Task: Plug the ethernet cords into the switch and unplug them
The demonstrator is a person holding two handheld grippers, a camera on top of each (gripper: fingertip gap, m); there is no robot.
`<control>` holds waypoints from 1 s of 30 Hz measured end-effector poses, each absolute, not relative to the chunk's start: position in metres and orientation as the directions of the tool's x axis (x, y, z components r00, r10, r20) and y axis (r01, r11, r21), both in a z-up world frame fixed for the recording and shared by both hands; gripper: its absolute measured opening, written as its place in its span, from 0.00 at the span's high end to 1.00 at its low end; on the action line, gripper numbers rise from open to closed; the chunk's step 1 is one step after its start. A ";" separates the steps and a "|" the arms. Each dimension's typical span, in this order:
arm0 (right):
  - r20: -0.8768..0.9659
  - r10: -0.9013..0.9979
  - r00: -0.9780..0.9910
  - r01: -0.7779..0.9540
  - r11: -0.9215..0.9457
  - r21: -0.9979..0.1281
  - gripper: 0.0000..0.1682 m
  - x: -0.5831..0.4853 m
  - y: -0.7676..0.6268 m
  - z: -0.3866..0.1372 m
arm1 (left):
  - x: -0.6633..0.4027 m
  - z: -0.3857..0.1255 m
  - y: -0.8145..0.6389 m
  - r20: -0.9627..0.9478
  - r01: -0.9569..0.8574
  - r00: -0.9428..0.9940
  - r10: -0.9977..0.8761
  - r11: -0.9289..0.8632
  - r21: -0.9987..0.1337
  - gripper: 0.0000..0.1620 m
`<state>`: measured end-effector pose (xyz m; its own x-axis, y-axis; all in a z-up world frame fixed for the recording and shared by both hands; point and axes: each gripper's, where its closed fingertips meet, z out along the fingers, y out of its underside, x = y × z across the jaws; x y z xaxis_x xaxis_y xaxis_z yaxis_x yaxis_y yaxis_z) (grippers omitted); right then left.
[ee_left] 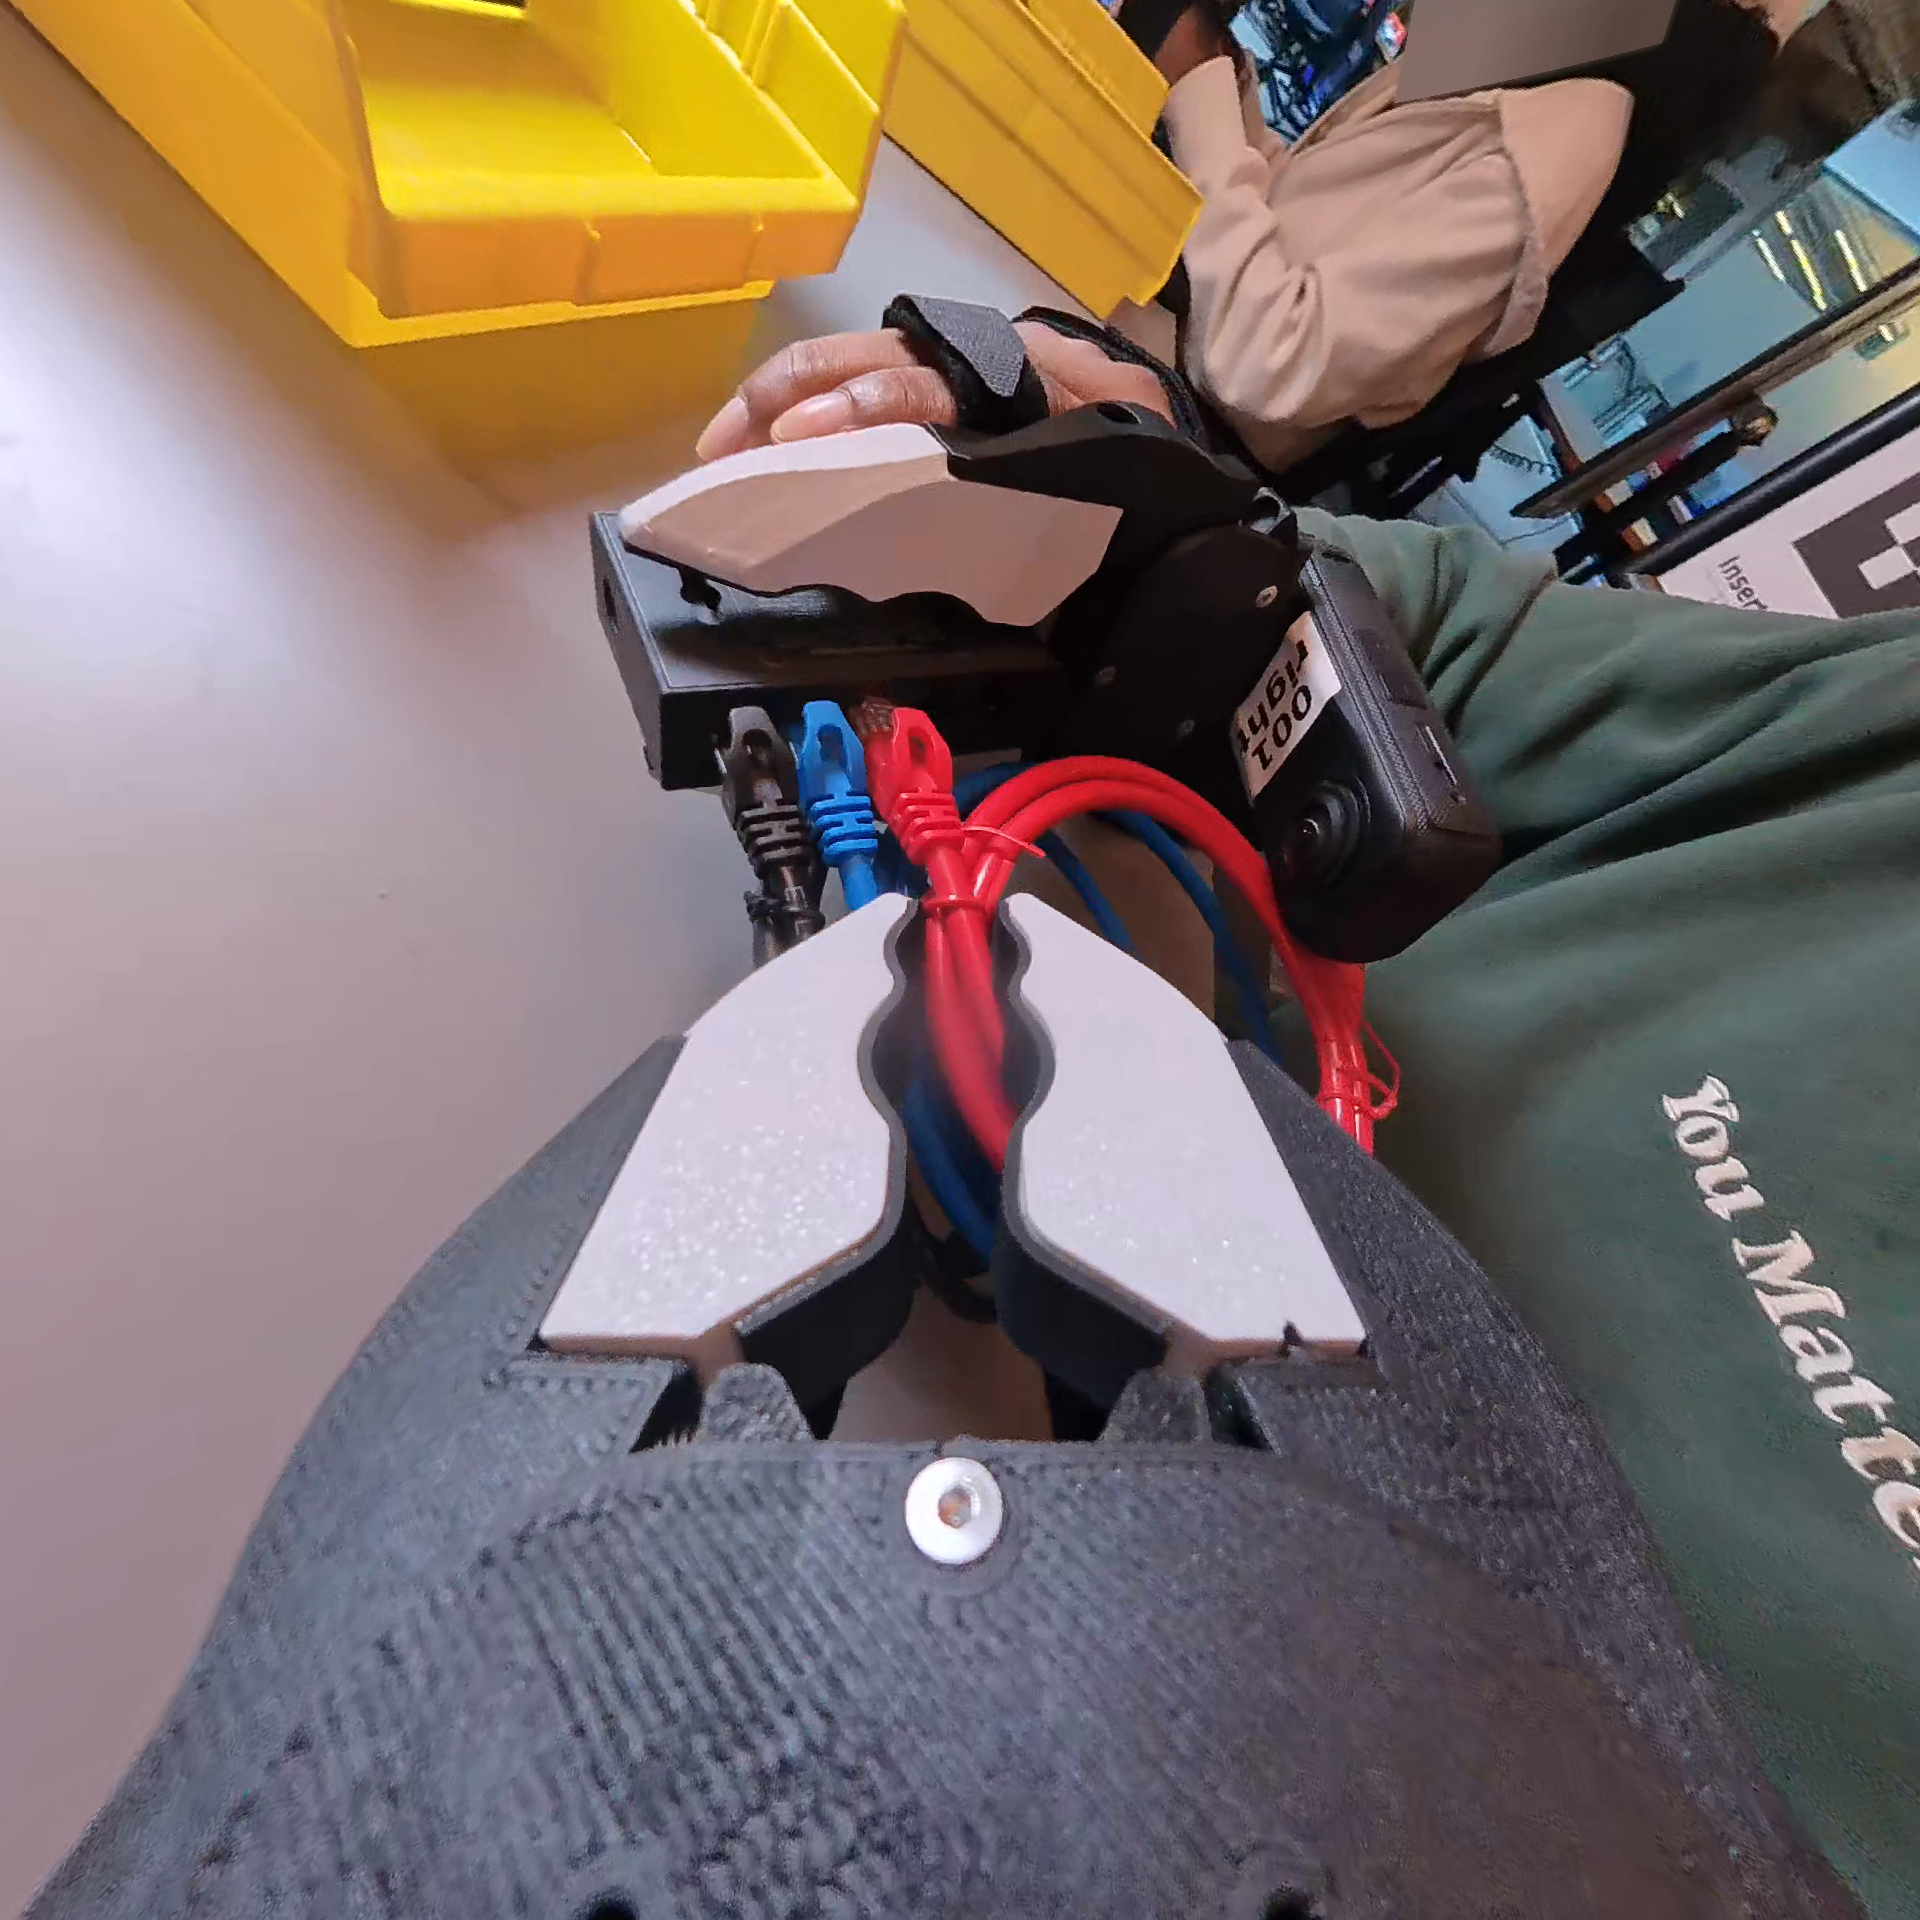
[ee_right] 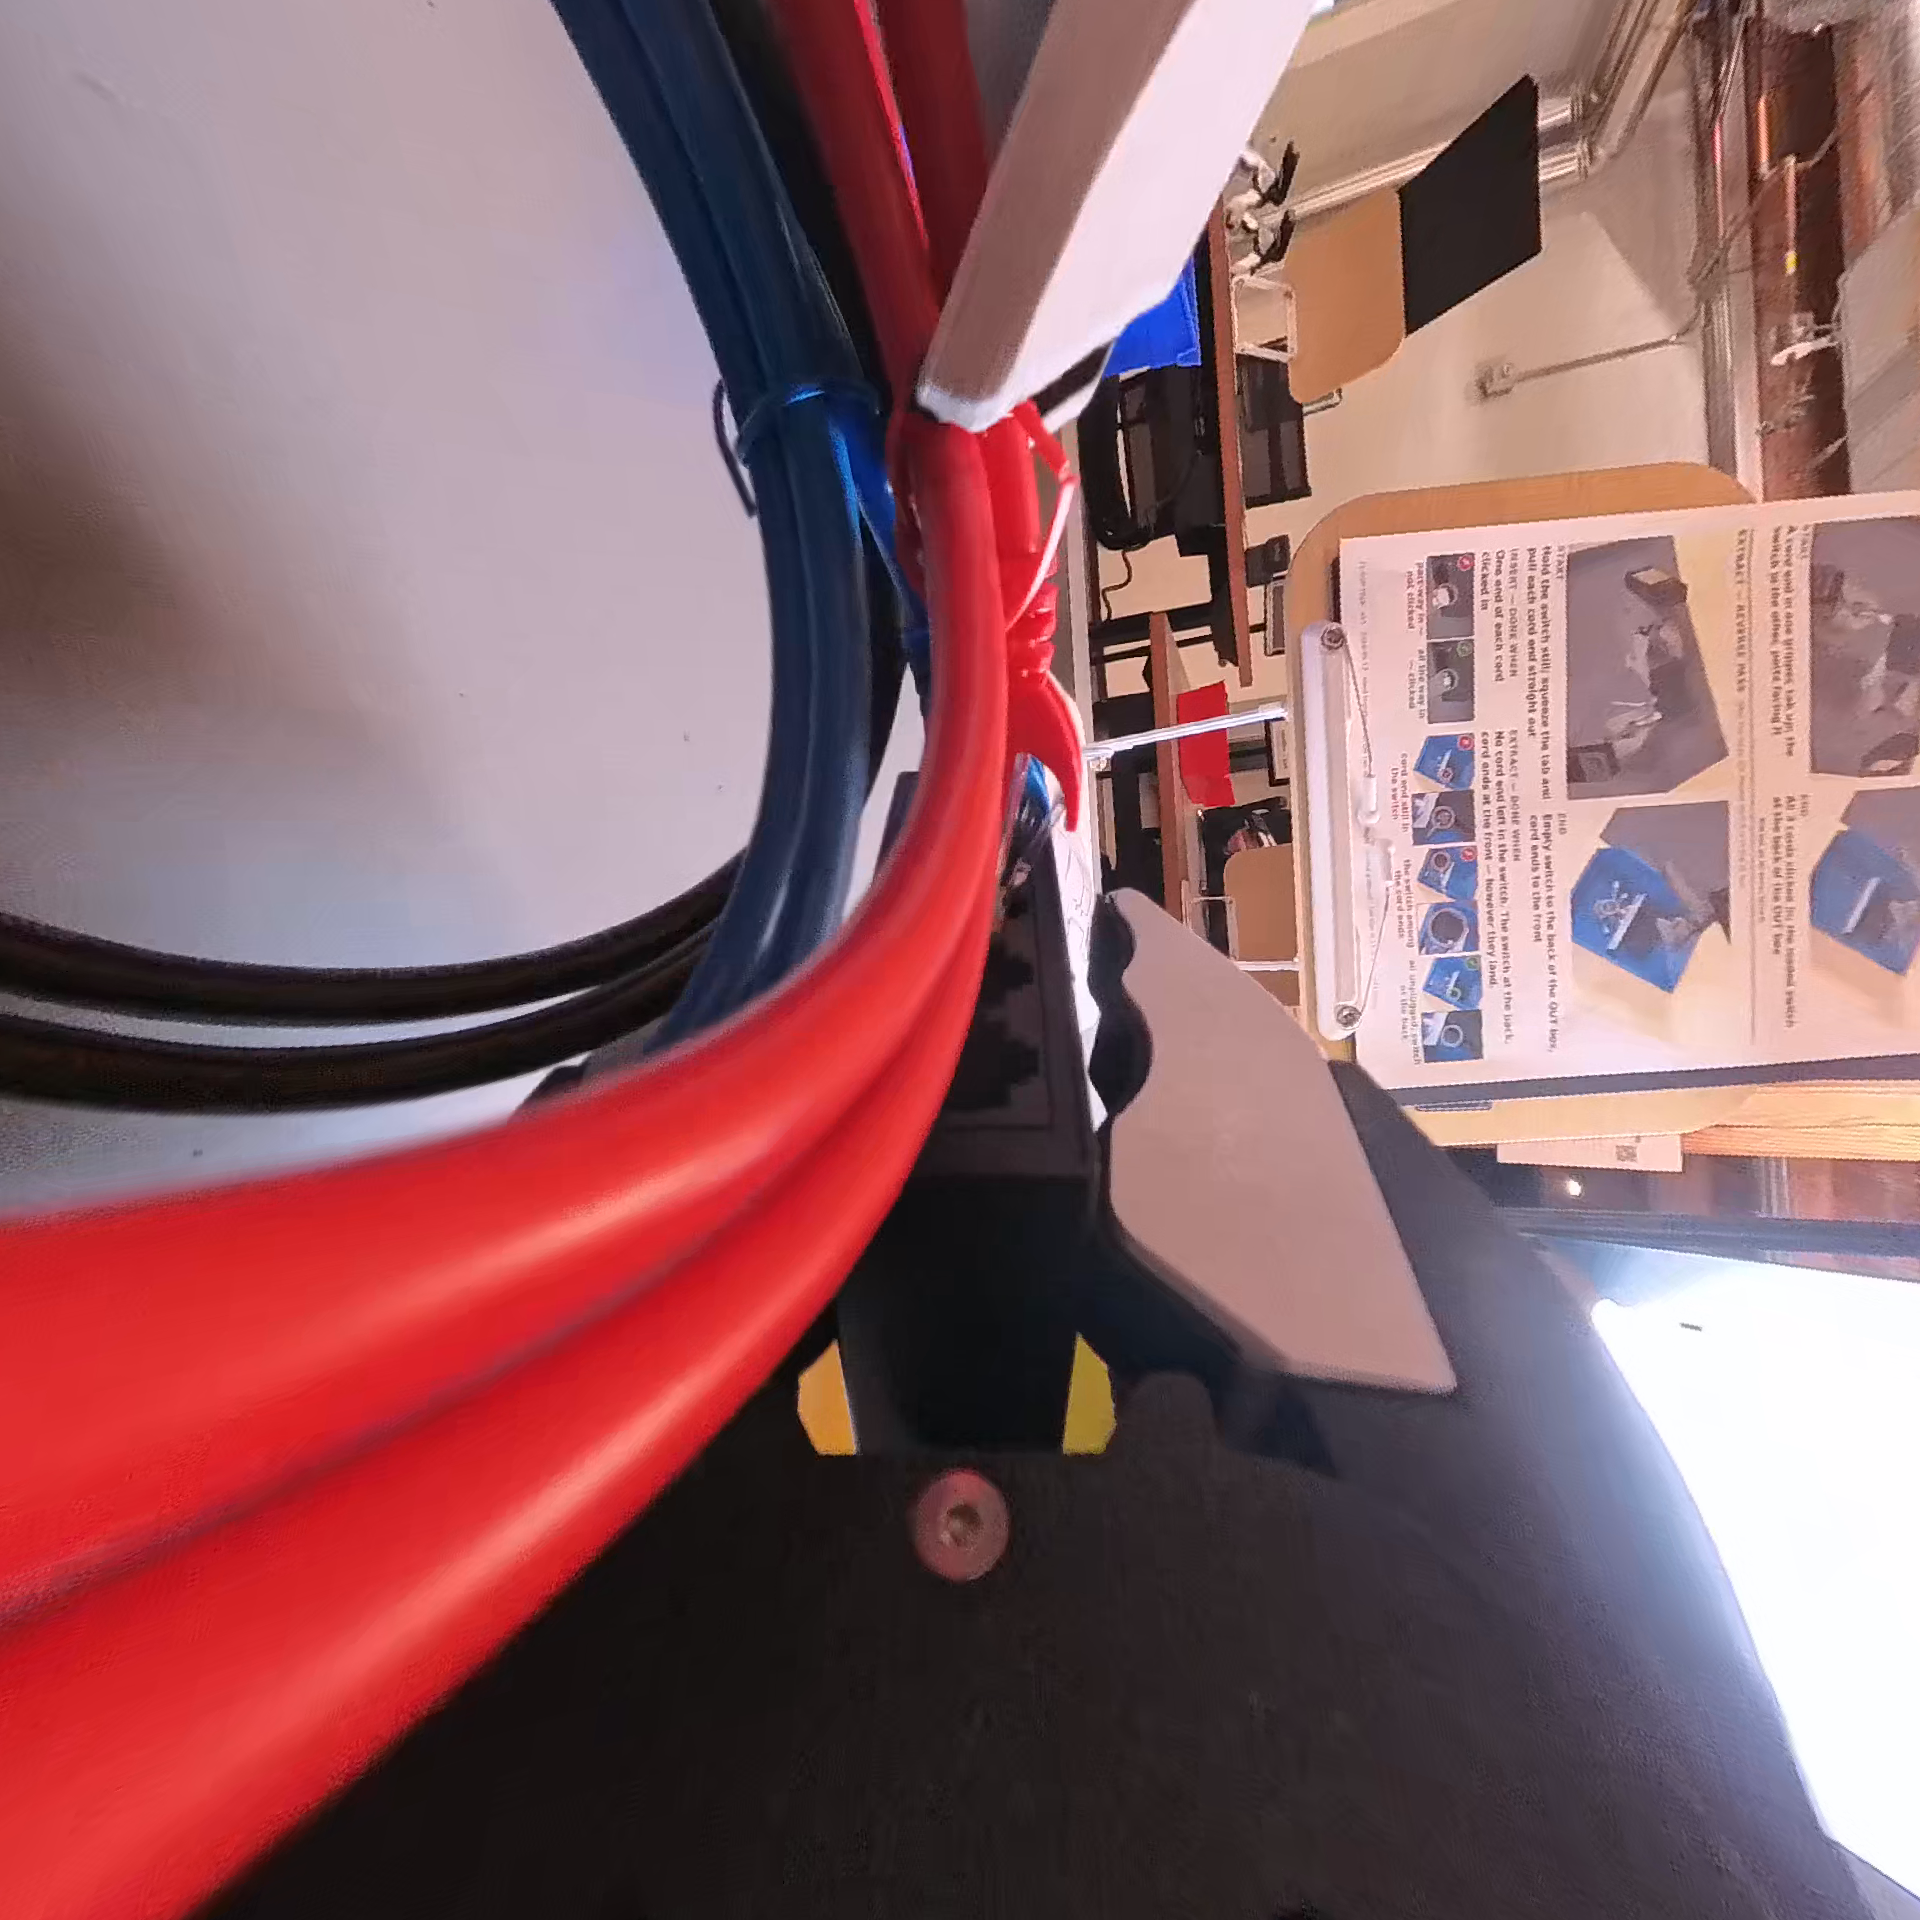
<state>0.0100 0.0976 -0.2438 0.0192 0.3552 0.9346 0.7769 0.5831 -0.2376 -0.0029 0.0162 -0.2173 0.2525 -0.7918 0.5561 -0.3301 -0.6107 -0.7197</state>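
The black switch [ee_left: 831, 665] is clamped in my right gripper [ee_left: 644, 623], whose upper finger [ee_left: 831, 520] lies across its top. A black plug [ee_left: 764, 790], a blue plug [ee_left: 836, 790] and a red plug [ee_left: 909, 774] sit in its ports side by side. My left gripper [ee_left: 954, 920] is shut on the tied red cord [ee_left: 961, 997] just behind the red plug. In the right wrist view the switch [ee_right: 997, 1143] sits between my right gripper's [ee_right: 997, 935] jaws. The red cord [ee_right: 623, 1247] hides the left finger. Blue cord [ee_right: 790, 520] and black cord [ee_right: 312, 997] loop alongside.
Yellow bins [ee_left: 582, 177] stand on the pale table [ee_left: 260, 831] beyond the switch. A person's green sleeve [ee_left: 1662, 935] fills the right side, and another person in a tan sleeve [ee_left: 1351, 229] sits behind. An instruction sheet [ee_right: 1610, 790] stands on a board. About 9 centimeters separates my left fingertips from my right.
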 end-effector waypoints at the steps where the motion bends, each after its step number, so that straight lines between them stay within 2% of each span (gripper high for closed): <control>1: 0.930 0.367 0.022 0.779 0.577 -0.246 0.69 0.010 0.098 -0.245 | -0.003 -0.218 0.017 0.554 -0.320 0.260 -0.791 -0.612 -0.723 0.93; 6: 0.904 0.425 0.041 0.784 0.547 -0.293 0.69 0.012 0.098 -0.245 | 0.000 -0.211 0.019 0.530 -0.201 0.215 -0.820 -0.568 -0.798 0.93; 12: 0.902 0.431 0.011 0.789 0.551 -0.273 0.69 0.013 0.098 -0.252 | 0.000 -0.217 0.018 0.560 -0.124 0.184 -0.808 -0.585 -0.802 0.93; 19: 0.901 0.433 0.025 0.774 0.562 -0.292 0.69 0.015 0.098 -0.249 | 0.001 -0.225 0.022 0.447 -0.269 0.332 -0.831 -0.537 -0.799 0.92; 22: 0.904 0.425 0.052 0.770 0.559 -0.307 0.69 0.016 0.099 -0.244 | 0.002 -0.217 0.023 0.547 -0.182 0.352 -0.759 -0.629 -0.756 0.93; 25: 0.930 0.366 0.038 0.791 0.558 -0.252 0.69 0.016 0.100 -0.236 | 0.001 -0.206 0.024 0.734 -0.018 0.204 -0.648 -0.752 -0.659 0.93; 27: 0.943 0.333 0.009 0.803 0.560 -0.205 0.70 0.016 0.100 -0.241 | 0.003 -0.214 0.023 0.728 -0.027 0.212 -0.652 -0.748 -0.663 0.93; 30: 0.940 0.341 0.012 0.802 0.558 -0.212 0.69 0.017 0.100 -0.242 | 0.004 -0.217 0.023 0.696 -0.035 0.237 -0.678 -0.722 -0.691 0.93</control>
<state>0.0174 0.0999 -0.2415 0.0116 0.3409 0.9400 0.8024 0.5578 -0.2122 0.0043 0.0228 -0.2169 0.2365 -0.6780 0.6960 -0.0348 -0.7217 -0.6913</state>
